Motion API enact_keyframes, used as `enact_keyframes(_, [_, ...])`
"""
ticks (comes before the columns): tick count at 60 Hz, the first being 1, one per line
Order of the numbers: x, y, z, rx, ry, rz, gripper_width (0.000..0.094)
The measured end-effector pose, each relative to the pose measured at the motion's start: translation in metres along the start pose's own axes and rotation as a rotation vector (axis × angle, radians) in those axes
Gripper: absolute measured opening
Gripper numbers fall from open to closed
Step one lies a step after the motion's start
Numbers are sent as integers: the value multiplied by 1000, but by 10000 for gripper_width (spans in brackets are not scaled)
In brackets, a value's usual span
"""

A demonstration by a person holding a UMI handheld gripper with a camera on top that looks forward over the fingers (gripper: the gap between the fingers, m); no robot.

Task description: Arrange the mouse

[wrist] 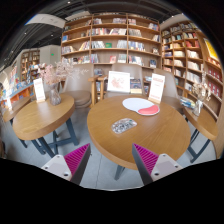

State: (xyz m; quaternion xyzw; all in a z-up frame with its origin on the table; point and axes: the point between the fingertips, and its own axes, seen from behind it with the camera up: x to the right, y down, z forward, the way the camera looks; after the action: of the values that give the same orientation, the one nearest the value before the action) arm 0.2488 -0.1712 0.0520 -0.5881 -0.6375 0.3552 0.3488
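Note:
A small grey-and-white patterned mouse (pixel 124 125) lies on the near part of a round wooden table (pixel 110 135). Farther back on the same table are a white round mat (pixel 132 103) and a pink round mat (pixel 149 110), overlapping. My gripper (pixel 111 163) hovers well short of the table, above the floor. It is open, with the magenta pads wide apart and nothing between them. The mouse is beyond the fingers, slightly toward the right one.
A white sign stand (pixel 156 88) stands at the table's far right. A second round table (pixel 38 118) to the left holds a sign (pixel 40 90) and a vase (pixel 55 97). Chairs (pixel 119 83) and bookshelves (pixel 110 40) stand behind. Grey floor (pixel 108 172) lies under the fingers.

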Motion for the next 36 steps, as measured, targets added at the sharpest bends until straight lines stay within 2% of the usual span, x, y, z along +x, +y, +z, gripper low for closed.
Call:
enact_keyframes(24, [27, 7, 100, -62, 94, 54, 852])
enact_keyframes(36, [30, -2, 132, -72, 90, 61, 845])
